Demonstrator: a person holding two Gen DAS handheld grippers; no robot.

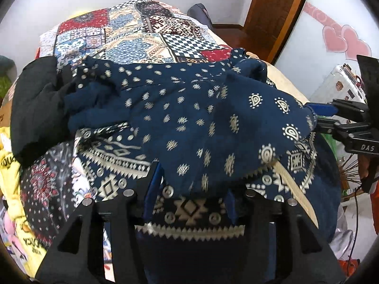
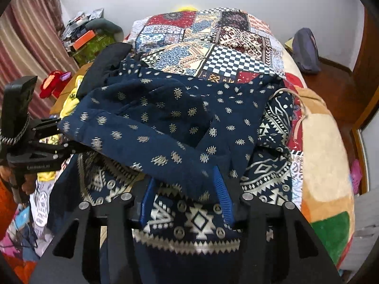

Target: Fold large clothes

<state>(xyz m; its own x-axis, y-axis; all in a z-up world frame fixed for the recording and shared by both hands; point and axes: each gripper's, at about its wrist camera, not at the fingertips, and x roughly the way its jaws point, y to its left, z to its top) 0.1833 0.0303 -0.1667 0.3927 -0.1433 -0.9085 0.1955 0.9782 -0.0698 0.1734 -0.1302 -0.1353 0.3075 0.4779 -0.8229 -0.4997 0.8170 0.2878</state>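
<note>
The large navy-blue garment with cream paisley dots and a geometric border (image 1: 189, 123) lies bunched on the bed with the patchwork cover (image 1: 132, 37), one layer lifted. The left gripper (image 1: 189, 196) and right gripper (image 2: 187, 189) each appear closed on a gathered edge, blue-padded fingers (image 2: 221, 189) partly buried in cloth. Risks, as judged: uneven pull skews the fold, the cream drawstring (image 1: 296, 194) snags, or the neighbouring black garment (image 1: 35, 99) drags along.

Both grippers (image 1: 189, 189) (image 2: 184, 189) are black with silver screws and blue ribbed pads (image 2: 221, 195); one (image 1: 315, 116) bears white "DAS" lettering
</note>
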